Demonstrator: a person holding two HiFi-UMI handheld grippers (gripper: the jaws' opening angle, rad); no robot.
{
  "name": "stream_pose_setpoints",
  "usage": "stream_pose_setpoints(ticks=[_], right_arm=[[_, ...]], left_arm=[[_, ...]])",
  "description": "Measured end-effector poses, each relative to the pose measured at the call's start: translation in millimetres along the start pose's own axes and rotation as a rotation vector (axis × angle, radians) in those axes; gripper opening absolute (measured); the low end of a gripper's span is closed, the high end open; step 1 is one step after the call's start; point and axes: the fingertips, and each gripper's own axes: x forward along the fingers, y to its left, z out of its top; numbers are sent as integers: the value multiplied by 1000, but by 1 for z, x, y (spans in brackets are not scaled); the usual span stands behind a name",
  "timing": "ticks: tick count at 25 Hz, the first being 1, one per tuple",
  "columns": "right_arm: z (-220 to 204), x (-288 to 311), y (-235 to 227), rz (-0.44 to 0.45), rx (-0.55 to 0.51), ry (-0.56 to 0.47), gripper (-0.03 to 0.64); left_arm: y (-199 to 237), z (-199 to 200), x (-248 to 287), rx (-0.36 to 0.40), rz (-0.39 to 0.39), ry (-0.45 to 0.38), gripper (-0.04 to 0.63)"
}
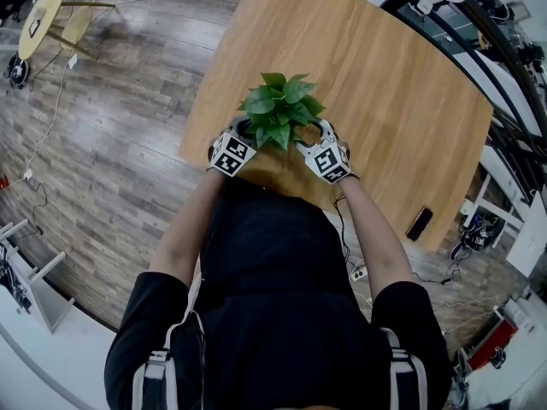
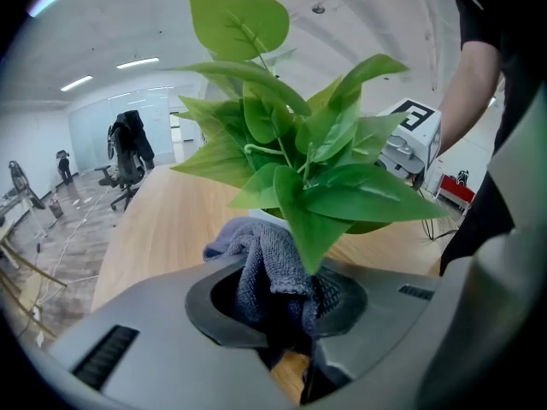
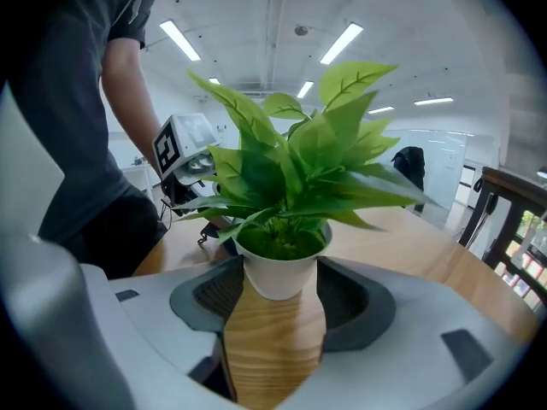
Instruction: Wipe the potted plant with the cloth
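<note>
One potted plant (image 1: 280, 109), one cloth (image 2: 265, 267), two tongs (image 1: 243, 128) (image 1: 322, 130) — one table (image 1: 393, 75).

Wooden table (image 1: 385, 84) on plank floor (image 1: 111, 143) — strip lights (image 3: 342, 41) overhead.

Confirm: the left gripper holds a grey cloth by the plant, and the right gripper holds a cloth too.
Wrong on the right gripper: the right gripper view shows its fingers on the white pot, no cloth. The left gripper does hold the grey cloth by the plant.

Green leafy potted plant (image 1: 280, 109) upright, grey cloth (image 2: 269, 267) bunched
</note>
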Motion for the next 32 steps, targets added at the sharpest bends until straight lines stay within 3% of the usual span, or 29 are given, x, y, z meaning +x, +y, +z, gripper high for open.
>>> stream_pose_setpoints(ticks=[3,10,21,25,32], right_arm=[[0,3,1,-5,58,-9,252],[-1,5,3,-37,90,-20,252],[-4,-2,29,8,65,0,252],[-6,-6,19,2,105,7,253],[4,2,5,9,21,5,253]], left_arm=[[0,0,-1,-45,-8,-8,112],[-23,-7,-5,-24,-51,-17,112],[-12,-12,-8,-52,-5,-19,112],[-4,-12,-11,-58,-20,-7,112],[-4,-7,-7,-42,-39,-10,114]])
